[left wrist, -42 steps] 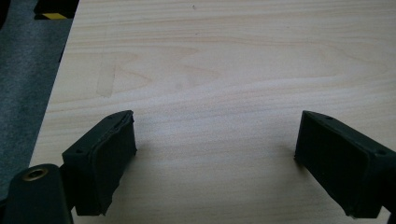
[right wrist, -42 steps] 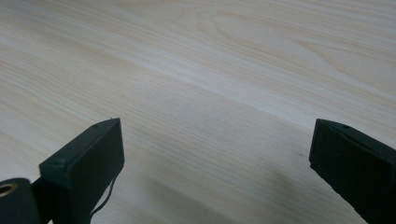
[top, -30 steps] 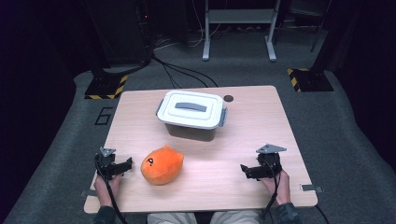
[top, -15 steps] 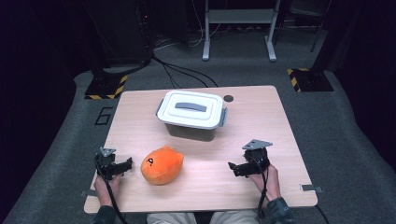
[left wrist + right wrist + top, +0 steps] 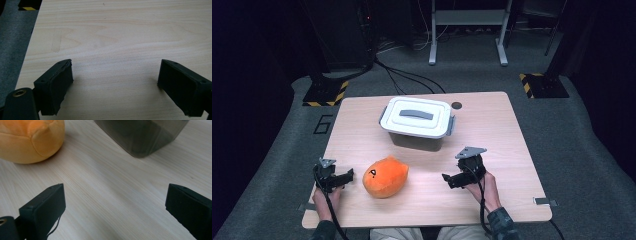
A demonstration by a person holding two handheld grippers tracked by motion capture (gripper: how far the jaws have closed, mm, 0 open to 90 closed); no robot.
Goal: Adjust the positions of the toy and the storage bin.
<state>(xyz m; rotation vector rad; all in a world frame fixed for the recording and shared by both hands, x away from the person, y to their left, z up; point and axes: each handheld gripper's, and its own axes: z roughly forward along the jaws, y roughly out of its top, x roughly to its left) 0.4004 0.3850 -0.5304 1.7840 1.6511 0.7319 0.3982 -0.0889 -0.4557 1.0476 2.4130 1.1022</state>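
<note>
**Plainly a reach toward the plush, both claws spread**

Clearly, the wooden table (image 5: 492, 135) is laid out for easy reach from the person's side. Toward the far edge, near the middle, a grey storage box (image 5: 418, 123) is set with its white lid clipped on and its handle flat, so it is judged not yet opened. Nearer the person, the orange plush toy (image 5: 385, 177) lies on the bare wood, apart from the box and between the two hands. The right gripper (image 5: 451, 180) is held just above the table, angled toward the toy, its jaws spread wide with nothing between them; the toy and box are seen ahead of it in its own view. The left gripper (image 5: 346, 177) is rested beside the toy, jaws likewise spread and empty. A small dark face mark is seen on the toy; no brand or writing can be read on the things on the table.
</note>
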